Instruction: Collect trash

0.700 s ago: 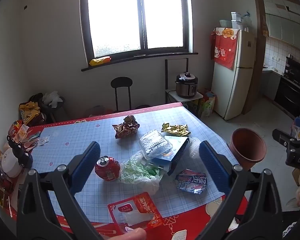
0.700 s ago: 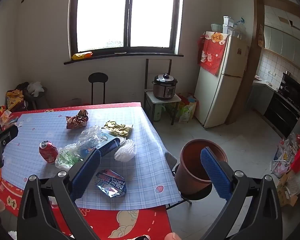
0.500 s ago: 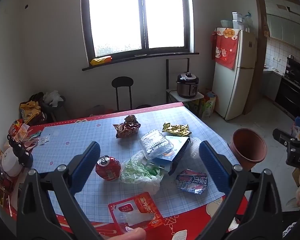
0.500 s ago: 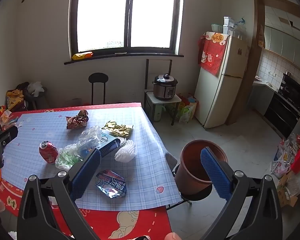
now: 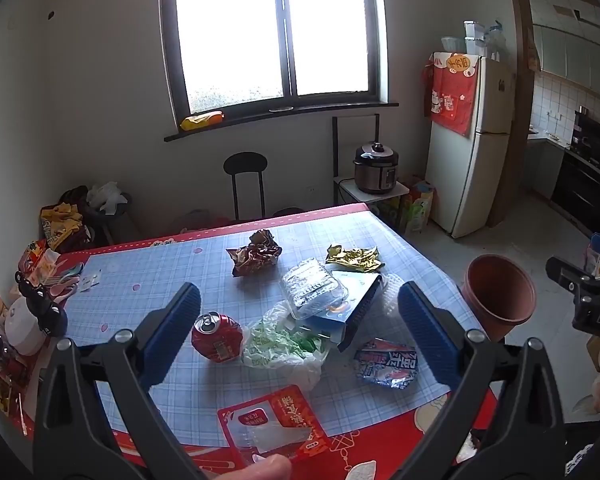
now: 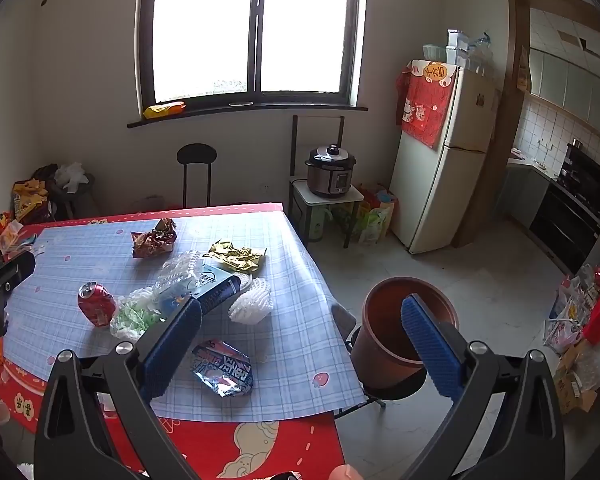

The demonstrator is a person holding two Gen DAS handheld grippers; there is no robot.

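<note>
Trash lies on a blue checked tablecloth (image 5: 148, 280): a crushed red can (image 5: 217, 337), a white and green plastic bag (image 5: 284, 346), a clear plastic tray (image 5: 314, 290) on a blue box (image 5: 356, 304), a brown wrapper (image 5: 256, 258), a gold wrapper (image 5: 354, 259), a blue-red snack packet (image 5: 386, 362) and a red packet (image 5: 274, 420). A brown bin (image 6: 400, 332) stands on a stool right of the table. My left gripper (image 5: 298, 330) is open and empty above the near table edge. My right gripper (image 6: 300, 344) is open and empty, between table and bin.
A white foam net (image 6: 250, 302) lies by the box. Bottles and clutter (image 5: 24, 316) crowd the table's left edge. A black chair (image 5: 246, 184) stands behind the table. A rice cooker (image 6: 331, 172) on a small stand and a fridge (image 6: 436, 160) stand to the right.
Both views have shifted very slightly. Nothing on the table has moved and both grippers stay open.
</note>
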